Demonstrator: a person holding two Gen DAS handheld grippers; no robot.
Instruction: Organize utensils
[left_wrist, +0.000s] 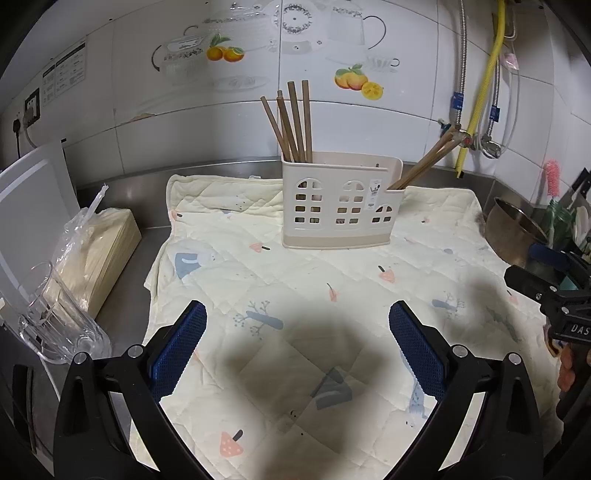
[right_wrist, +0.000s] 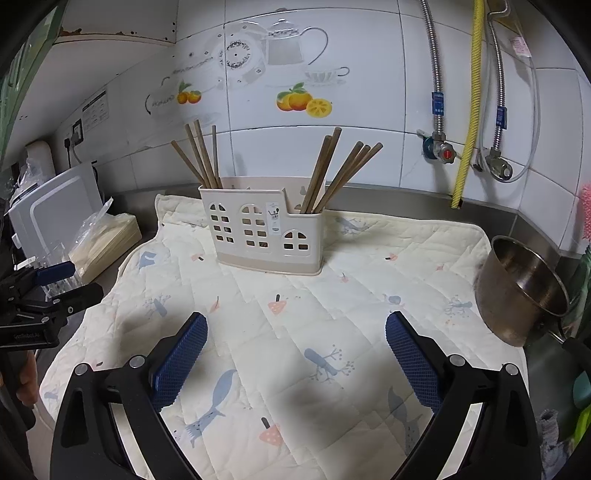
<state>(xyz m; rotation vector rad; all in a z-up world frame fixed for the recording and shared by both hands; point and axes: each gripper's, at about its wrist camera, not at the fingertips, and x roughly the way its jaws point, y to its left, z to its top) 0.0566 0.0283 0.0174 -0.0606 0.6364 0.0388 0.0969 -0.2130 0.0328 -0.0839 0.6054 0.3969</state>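
Risk: the utensil holder (right_wrist: 266, 230) looked light and top-heavy; a sideways nudge from either tongs could have tipped it on the soft quilted mat (right_wrist: 332, 314).
Chopsticks: brown wooden sticks stood in two bundles, the left bundle (right_wrist: 201, 155) upright-fanned, the right bundle (right_wrist: 338, 173) leaning right.
Holder: cream plastic with window cut-outs, at the far middle of the mat on the table.
Left tongs (left_wrist: 297, 350): spread, empty, hovering near.
Right tongs (right_wrist: 295, 358): spread, empty.

I count ten chopsticks (right_wrist: 207, 158), five per end, one holder (right_wrist: 264, 230), one steel pot (right_wrist: 517, 291), one glass mug (left_wrist: 55, 314)
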